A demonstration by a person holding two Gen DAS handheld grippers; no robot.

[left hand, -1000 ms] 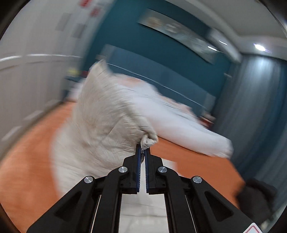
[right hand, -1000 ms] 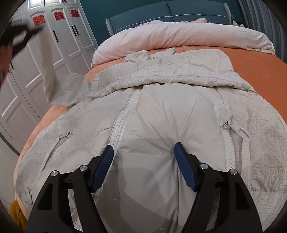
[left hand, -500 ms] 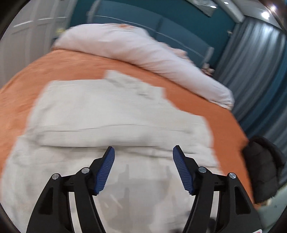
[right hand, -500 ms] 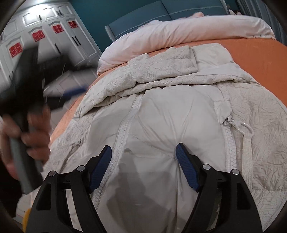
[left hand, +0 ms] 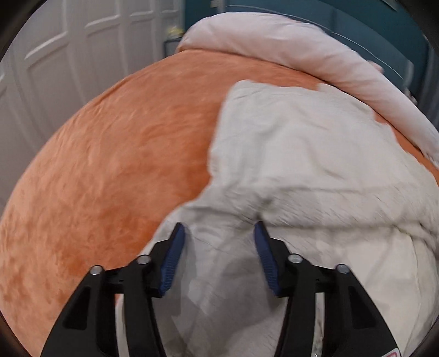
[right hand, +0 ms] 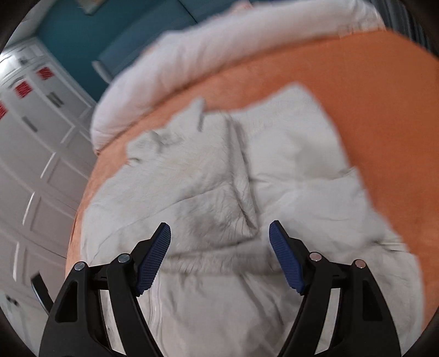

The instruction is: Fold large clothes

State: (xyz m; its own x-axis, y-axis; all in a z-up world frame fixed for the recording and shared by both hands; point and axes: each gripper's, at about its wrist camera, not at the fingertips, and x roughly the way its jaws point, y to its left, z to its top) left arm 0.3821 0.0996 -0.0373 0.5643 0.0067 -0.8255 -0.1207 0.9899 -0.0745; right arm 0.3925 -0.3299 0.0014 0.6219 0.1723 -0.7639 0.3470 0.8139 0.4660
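A large cream padded jacket (left hand: 301, 164) lies spread on the orange bed cover (left hand: 123, 153). It also shows in the right wrist view (right hand: 233, 186), with its sleeves folded across the chest. My left gripper (left hand: 218, 233) is open and empty, hovering over the jacket's left edge. My right gripper (right hand: 219, 233) is open and empty above the jacket's middle. Both views are motion blurred.
A pale pink duvet (left hand: 288, 46) is rolled along the head of the bed, also in the right wrist view (right hand: 219, 55). White wardrobe doors (right hand: 33, 164) stand left of the bed. A teal headboard (left hand: 370, 24) is behind the duvet.
My left gripper let go of the jacket sleeve, opened, and swung down to the jacket's left edge. The sleeve now lies across the chest. My right gripper moved forward over the jacket.
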